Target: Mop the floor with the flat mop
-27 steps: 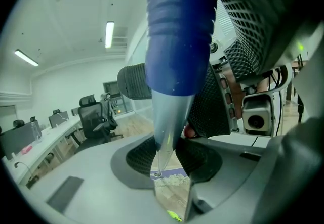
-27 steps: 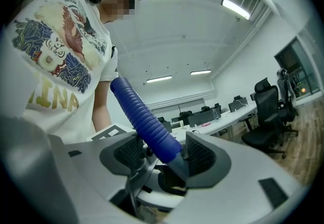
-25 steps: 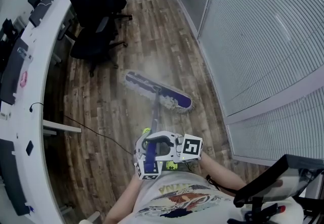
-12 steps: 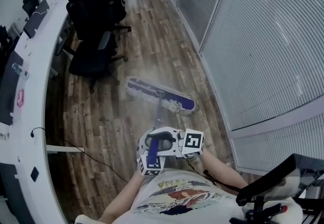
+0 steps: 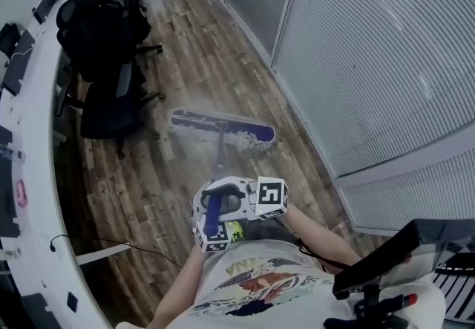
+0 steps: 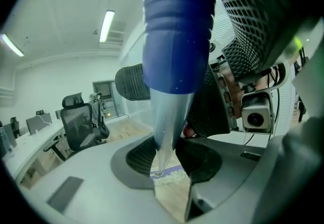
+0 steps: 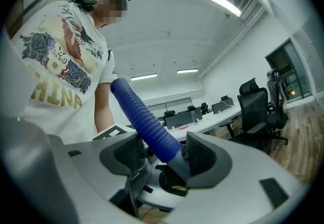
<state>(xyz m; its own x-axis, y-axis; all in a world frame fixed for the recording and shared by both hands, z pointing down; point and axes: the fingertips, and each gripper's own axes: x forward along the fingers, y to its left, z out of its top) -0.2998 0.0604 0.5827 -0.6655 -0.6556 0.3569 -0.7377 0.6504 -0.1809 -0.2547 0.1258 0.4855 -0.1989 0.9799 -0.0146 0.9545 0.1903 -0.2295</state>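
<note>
The flat mop's head (image 5: 221, 129), purple with a pale fringe, lies on the wooden floor ahead of me. Its silver pole (image 5: 220, 160) rises to a blue grip (image 5: 213, 213) at my waist. My left gripper (image 5: 211, 222) is shut on the handle; in the left gripper view its jaws (image 6: 171, 160) clasp the pole (image 6: 164, 122) just under the blue grip (image 6: 177, 31). My right gripper (image 5: 226, 197) reaches in from the right, next to the left one. In the right gripper view it (image 7: 164, 154) is shut on the ribbed blue grip (image 7: 147, 122).
Black office chairs (image 5: 104, 75) stand left of the mop beside a long curved white desk (image 5: 30, 142). A glass wall with blinds (image 5: 356, 60) runs along the right. A cable (image 5: 126, 242) lies on the floor at the lower left, and a black stand (image 5: 393, 261) is at the lower right.
The mop head has slid left across the floor and swung nearer to level in the picture. Both grippers moved along with the handle, still shut on it. The chairs now appear closer.
</note>
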